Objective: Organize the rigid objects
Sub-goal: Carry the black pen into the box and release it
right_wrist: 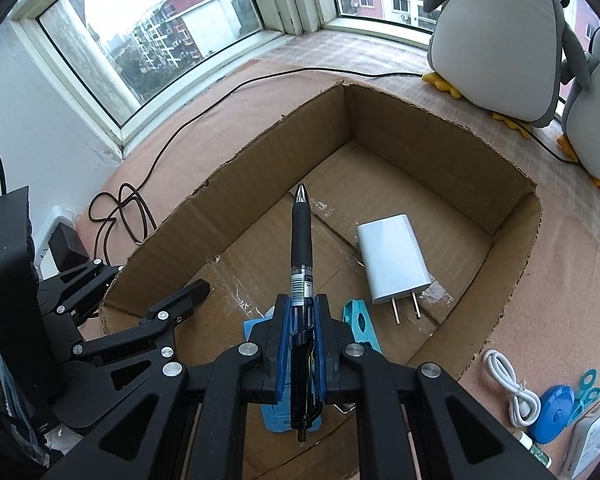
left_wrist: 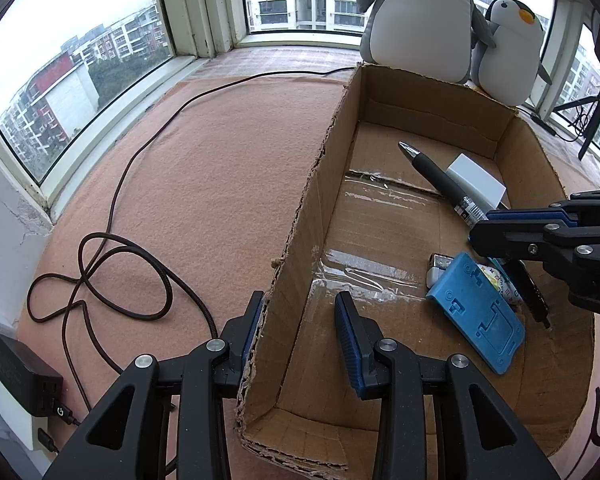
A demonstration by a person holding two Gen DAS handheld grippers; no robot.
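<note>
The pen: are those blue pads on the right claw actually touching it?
Touching. The right wrist view shows the right gripper with both pads pressed against the pen.

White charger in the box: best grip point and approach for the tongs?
Grip the white charger across its two long flat sides at mid-body, coming from above. It lies flat on the cardboard box floor with its prongs pointing at the near wall, so avoid that end. There's open floor on both long sides, probably enough for the tongs.
</note>
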